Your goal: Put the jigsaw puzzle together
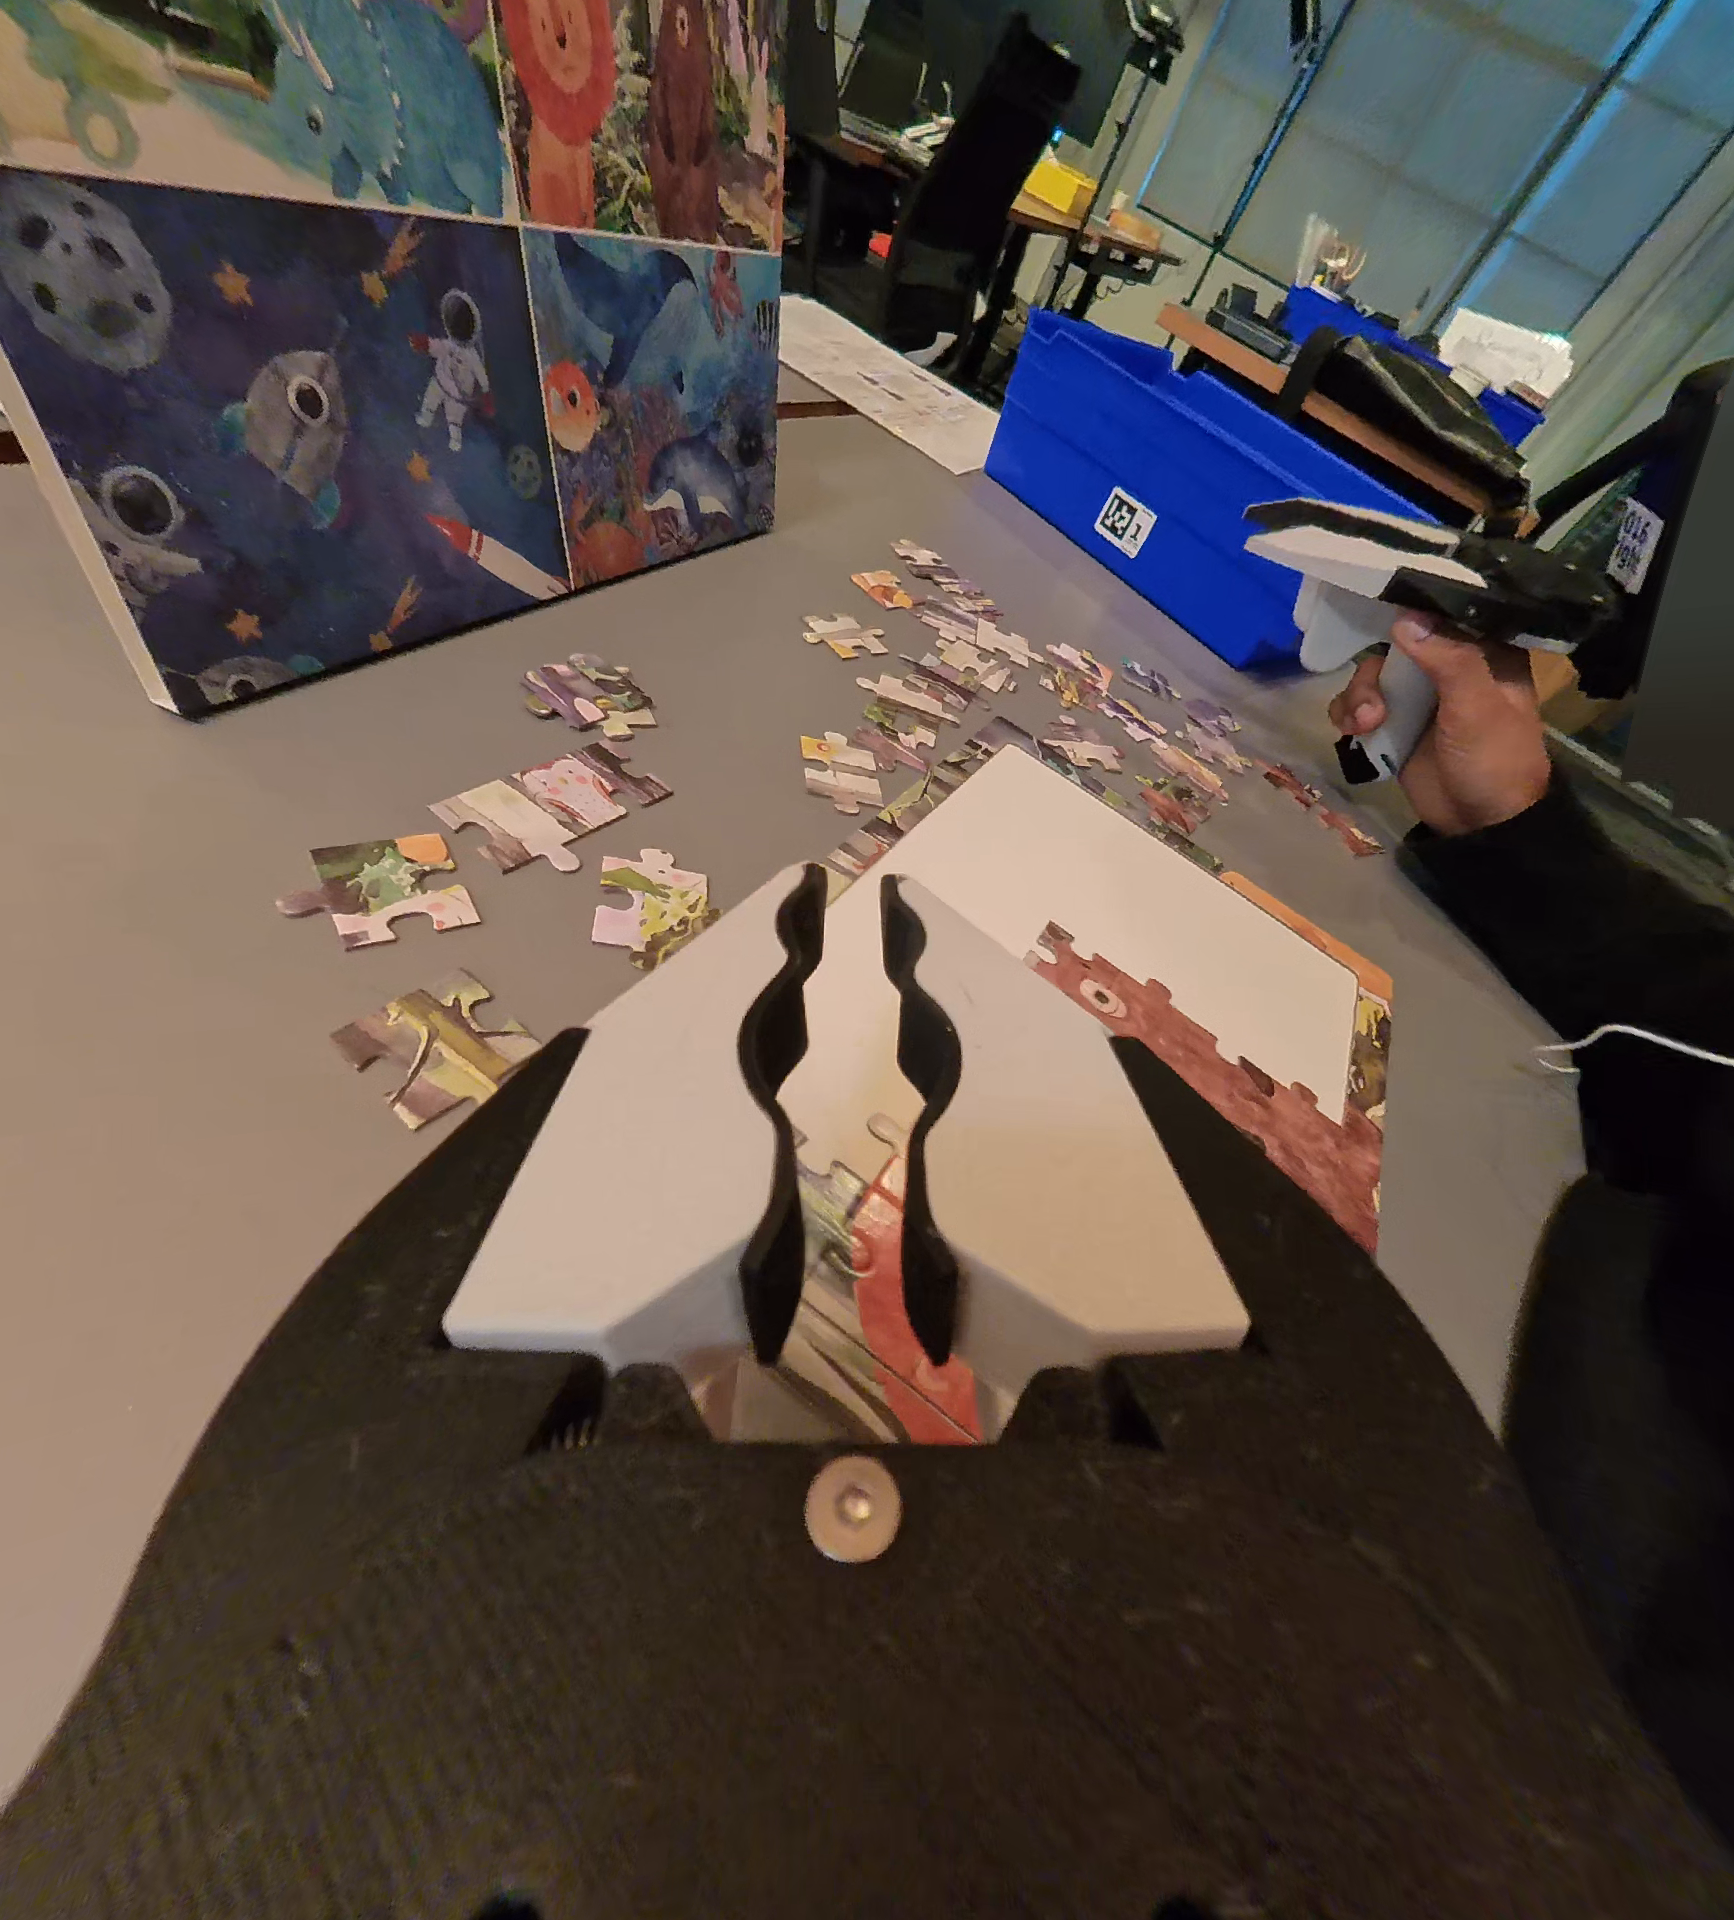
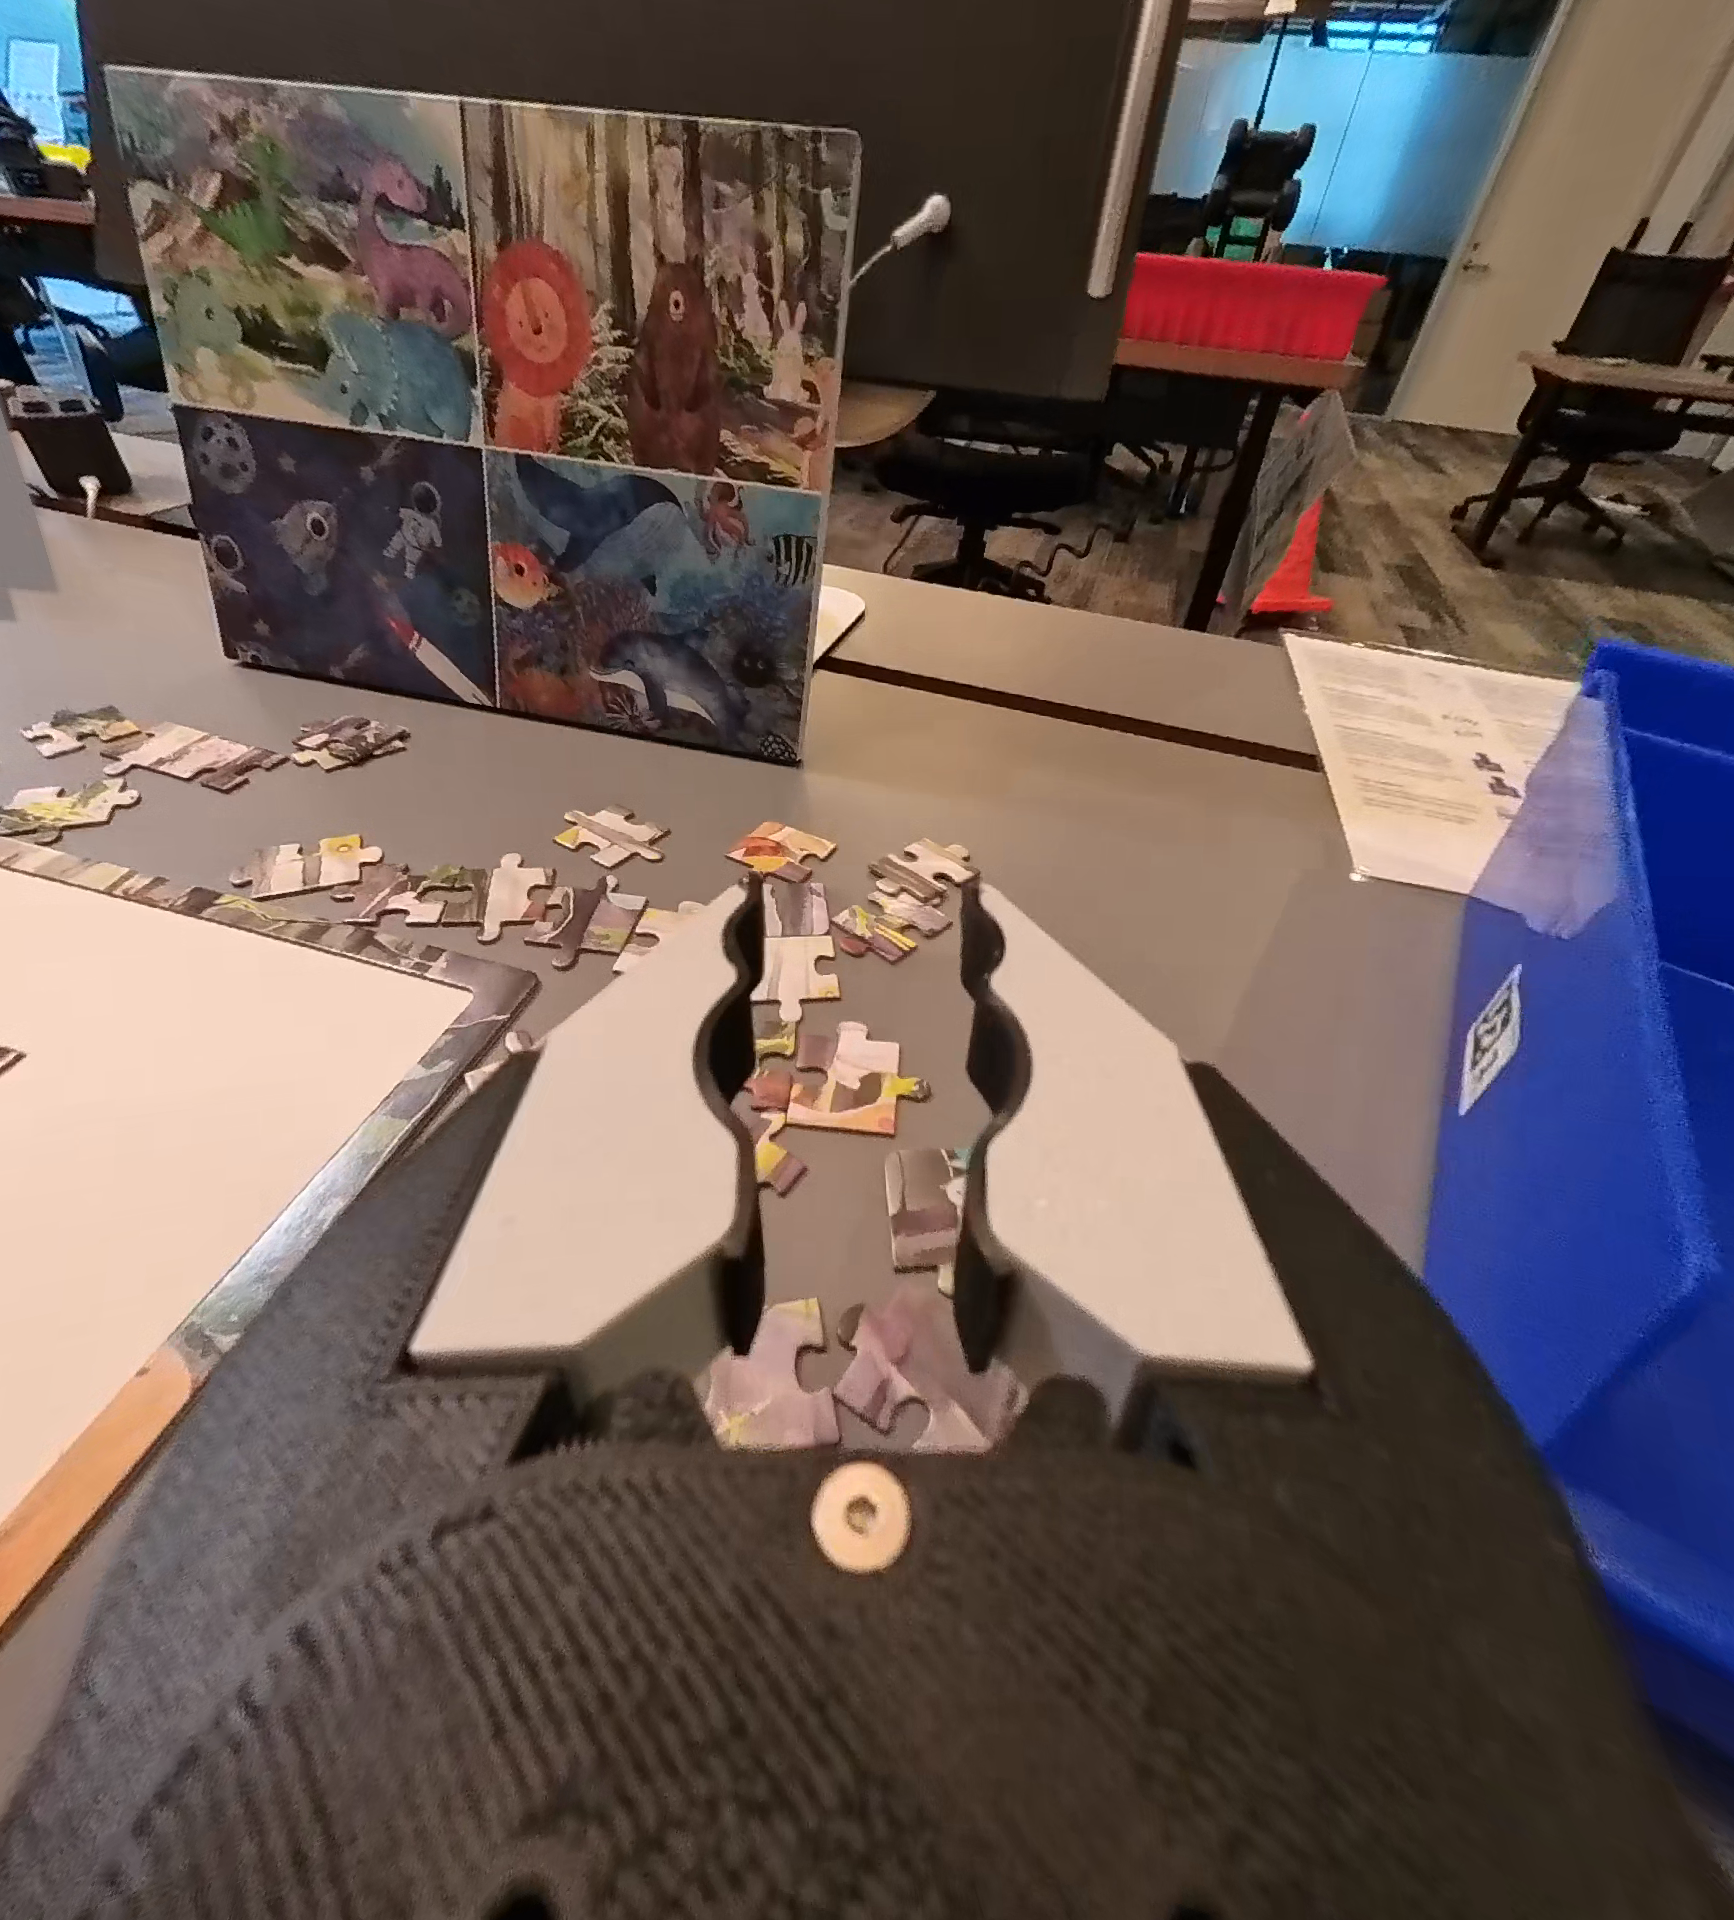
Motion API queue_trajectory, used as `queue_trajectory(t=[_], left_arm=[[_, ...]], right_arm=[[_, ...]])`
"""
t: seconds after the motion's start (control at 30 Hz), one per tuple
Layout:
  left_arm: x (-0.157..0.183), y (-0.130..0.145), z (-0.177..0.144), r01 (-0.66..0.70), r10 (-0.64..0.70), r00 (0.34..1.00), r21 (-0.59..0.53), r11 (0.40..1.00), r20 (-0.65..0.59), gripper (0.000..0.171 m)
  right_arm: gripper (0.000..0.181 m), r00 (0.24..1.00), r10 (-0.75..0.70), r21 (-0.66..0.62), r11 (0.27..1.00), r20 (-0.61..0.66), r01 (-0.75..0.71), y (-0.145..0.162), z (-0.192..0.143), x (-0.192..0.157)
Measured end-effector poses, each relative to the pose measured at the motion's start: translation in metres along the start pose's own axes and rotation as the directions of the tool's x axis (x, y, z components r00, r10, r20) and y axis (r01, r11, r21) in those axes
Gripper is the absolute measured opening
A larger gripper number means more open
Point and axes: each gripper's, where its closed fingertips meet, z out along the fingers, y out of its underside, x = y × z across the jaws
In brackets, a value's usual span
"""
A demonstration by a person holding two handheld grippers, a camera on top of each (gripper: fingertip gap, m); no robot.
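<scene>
The white puzzle tray (image 1: 1102, 883) with a printed border lies on the grey table; it also shows in the right wrist view (image 2: 167, 1039). A brown assembled section (image 1: 1289, 1122) sits at its right side, and red joined pieces (image 1: 894, 1309) show under my left gripper. My left gripper (image 1: 847, 883) hovers over the tray, jaws a little apart and empty. Loose pieces (image 1: 998, 665) lie scattered beyond the tray, with a few small joined groups (image 1: 551, 800) to the left. My right gripper (image 2: 861, 904) is open and empty above loose pieces (image 2: 842, 1081); a hand holds it up in the air (image 1: 1362, 551).
The puzzle box (image 1: 323, 416) with four pictures stands upright at the back (image 2: 499, 416). A blue bin (image 2: 1673, 1143) stands close on the right (image 1: 1154, 468). A printed sheet (image 2: 1414, 748) lies behind it. A dark sleeve (image 1: 1621, 987) is at the right. One gripper's finger ends stand about 35 centimeters off the other's. The brown assembled section (image 1: 1289, 1122) is closer to my left gripper, around 20 centimeters from its tips; the right tips are 30 centimeters off.
</scene>
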Motion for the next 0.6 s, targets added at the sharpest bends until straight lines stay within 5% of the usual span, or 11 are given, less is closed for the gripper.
queue_trajectory(t=[0.6], left_arm=[[-0.021,-0.004,-0.006,-0.088,0.086,0.986,0.005,0.996,0.142,0.026]], right_arm=[[0.035,0.998,-0.031,-0.088,0.996,-0.059,0.026,0.017,0.008,0.010]])
